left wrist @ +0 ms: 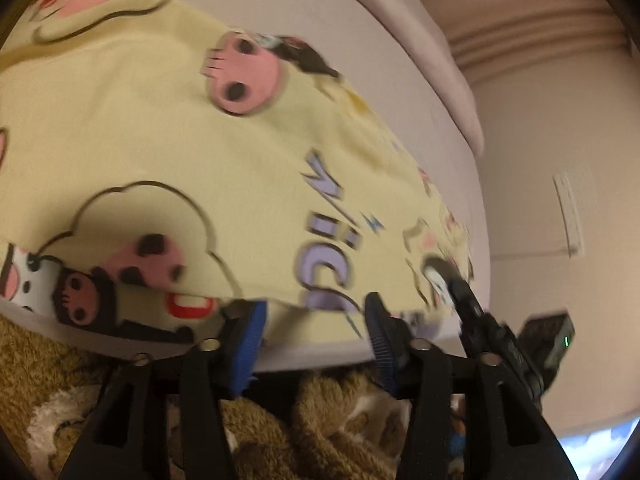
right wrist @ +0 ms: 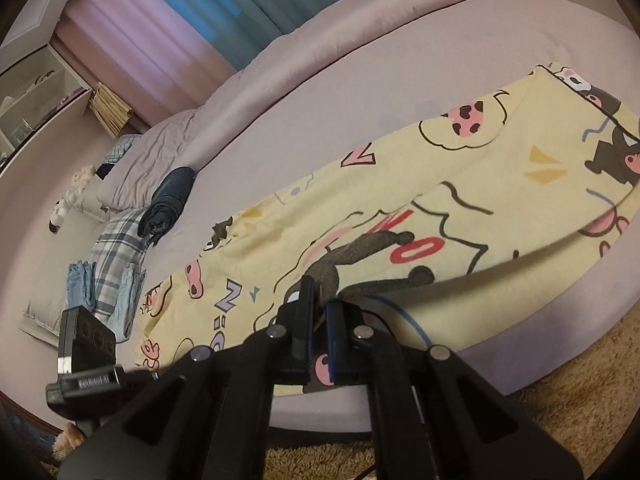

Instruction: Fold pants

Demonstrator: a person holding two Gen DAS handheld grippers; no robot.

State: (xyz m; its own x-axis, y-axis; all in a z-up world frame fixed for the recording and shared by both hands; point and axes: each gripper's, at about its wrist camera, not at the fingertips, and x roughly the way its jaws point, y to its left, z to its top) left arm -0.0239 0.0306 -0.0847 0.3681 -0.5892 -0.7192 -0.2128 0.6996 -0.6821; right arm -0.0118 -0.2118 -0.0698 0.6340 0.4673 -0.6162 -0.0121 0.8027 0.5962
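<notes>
Yellow cartoon-print pants (right wrist: 360, 208) lie spread along the near edge of a round mauve bed (right wrist: 320, 92). They also fill the left wrist view (left wrist: 160, 140). My right gripper (right wrist: 322, 312) is shut on the near edge of the pants and lifts it slightly, so the fabric rises off the bed toward the right. My left gripper (left wrist: 316, 312) is open at the bed's edge, its blue-padded fingers (left wrist: 248, 332) on either side of the pants' hem without pinching it. The right gripper's body (left wrist: 480, 320) shows just to its right.
Folded clothes lie at the far left of the bed: a dark roll (right wrist: 168, 200), a plaid piece (right wrist: 116, 256) and jeans (right wrist: 80, 284). A pillow (right wrist: 148, 160) and soft toys (right wrist: 68, 200) lie behind. A shaggy brown rug (left wrist: 320, 432) covers the floor below the bed edge.
</notes>
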